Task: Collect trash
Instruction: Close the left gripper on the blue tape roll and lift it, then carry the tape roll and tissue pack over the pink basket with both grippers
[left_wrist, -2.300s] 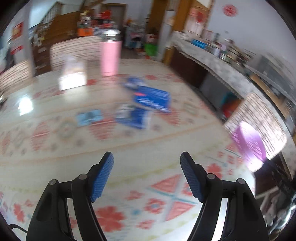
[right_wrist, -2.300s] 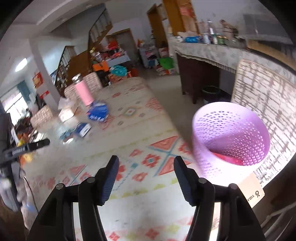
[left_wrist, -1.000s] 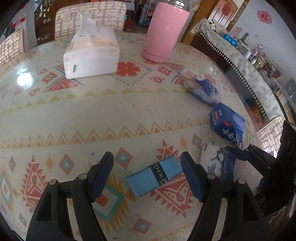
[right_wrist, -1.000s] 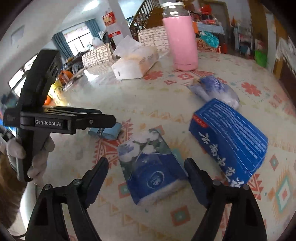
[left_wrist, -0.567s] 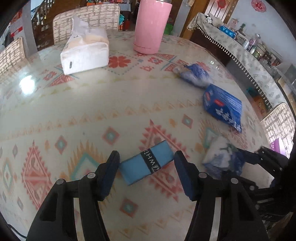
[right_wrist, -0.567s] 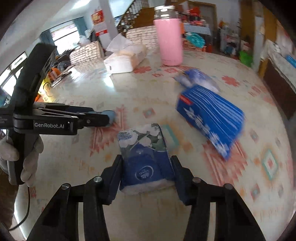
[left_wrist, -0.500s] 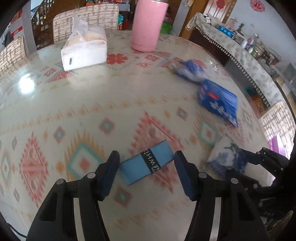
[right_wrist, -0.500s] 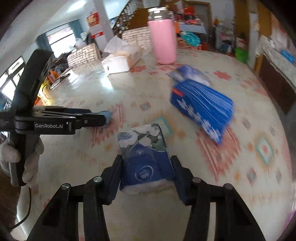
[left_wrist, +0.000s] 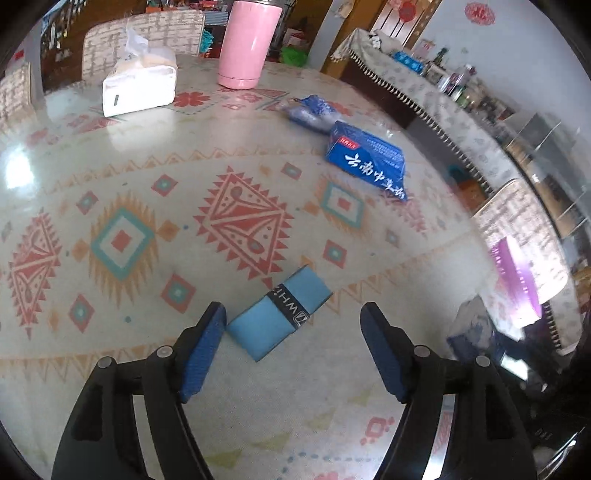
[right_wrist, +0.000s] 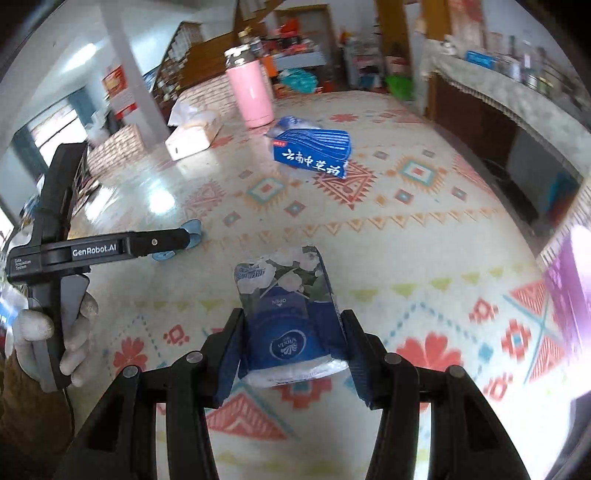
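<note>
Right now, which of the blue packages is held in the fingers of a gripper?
The floral tissue pack, clamped by the right gripper. The light blue roll and the dark blue box lie free on the table.

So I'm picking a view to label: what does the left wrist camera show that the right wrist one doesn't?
Only the left wrist view shows the left gripper from behind, its jaws opening around the light blue roll on the tablecloth. Only the right wrist view shows the right gripper shut on the tissue pack, plus a gloved hand. Both show the pink thermos, white tissue box and blue carton.
</note>
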